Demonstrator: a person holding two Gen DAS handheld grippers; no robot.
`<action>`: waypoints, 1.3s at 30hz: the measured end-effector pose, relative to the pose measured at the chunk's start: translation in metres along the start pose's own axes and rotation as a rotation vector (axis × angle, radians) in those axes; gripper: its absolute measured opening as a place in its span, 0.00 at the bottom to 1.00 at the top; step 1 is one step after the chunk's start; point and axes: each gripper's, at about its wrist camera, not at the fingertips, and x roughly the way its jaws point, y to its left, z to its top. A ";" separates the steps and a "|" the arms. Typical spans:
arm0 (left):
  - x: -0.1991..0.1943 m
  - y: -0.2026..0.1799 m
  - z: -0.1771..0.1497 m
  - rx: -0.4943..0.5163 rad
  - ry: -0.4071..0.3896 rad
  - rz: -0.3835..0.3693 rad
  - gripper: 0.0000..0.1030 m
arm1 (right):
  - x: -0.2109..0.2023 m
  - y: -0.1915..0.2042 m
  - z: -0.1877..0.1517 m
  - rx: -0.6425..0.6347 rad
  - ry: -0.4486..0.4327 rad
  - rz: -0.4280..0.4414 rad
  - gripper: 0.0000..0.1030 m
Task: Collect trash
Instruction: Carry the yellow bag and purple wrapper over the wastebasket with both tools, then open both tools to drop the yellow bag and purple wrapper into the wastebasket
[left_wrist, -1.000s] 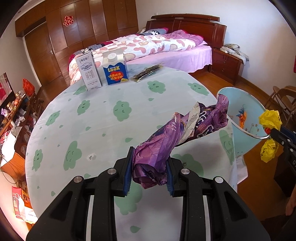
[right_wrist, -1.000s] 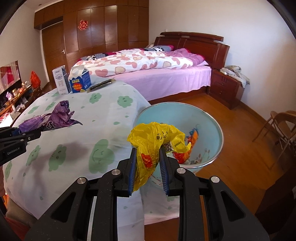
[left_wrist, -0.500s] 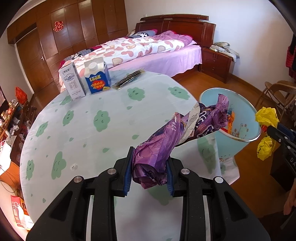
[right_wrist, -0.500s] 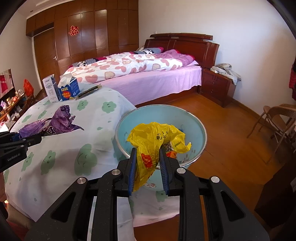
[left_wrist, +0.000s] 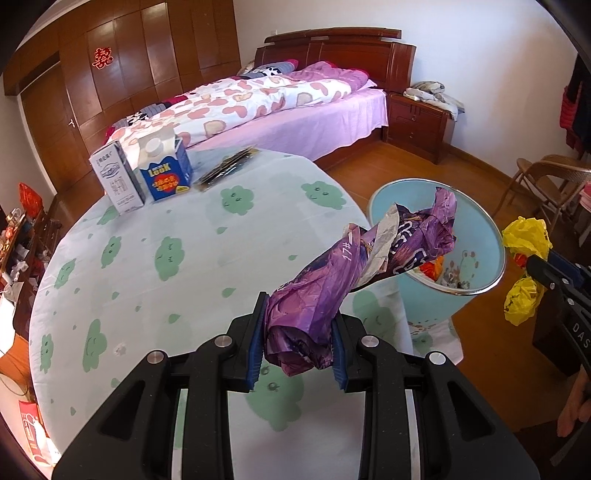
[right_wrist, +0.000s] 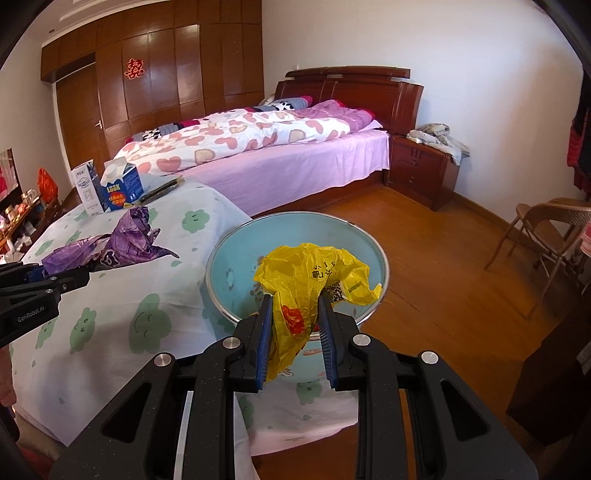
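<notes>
Left gripper (left_wrist: 298, 341): clamped on crumpled purple bag (left_wrist: 354, 273), held over the bench (left_wrist: 184, 258); bag's far end reaches across the bin (left_wrist: 484, 236) rim.

Right gripper (right_wrist: 295, 332): clamped on yellow bag (right_wrist: 314, 273), held above the bin mouth.

Progress, as judged: both pieces picked up and carried to the bin, neither released. Left to do: drop both.

Bin, light blue, on floor just right of bench: holds some orange and mixed scraps already. On far bench: two cartons (left_wrist: 142, 173) and a dark flat packet (left_wrist: 229, 168); trash or not, cannot tell.
</notes>
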 end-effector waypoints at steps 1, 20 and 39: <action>0.001 -0.002 0.001 0.001 0.001 -0.007 0.29 | 0.000 0.000 0.000 0.001 0.000 -0.001 0.24; 0.027 -0.037 0.009 0.037 0.036 -0.039 0.29 | 0.013 -0.034 -0.006 0.071 0.012 -0.036 0.24; 0.045 -0.074 0.036 0.043 0.018 -0.036 0.29 | 0.032 -0.049 0.011 0.094 -0.025 -0.062 0.24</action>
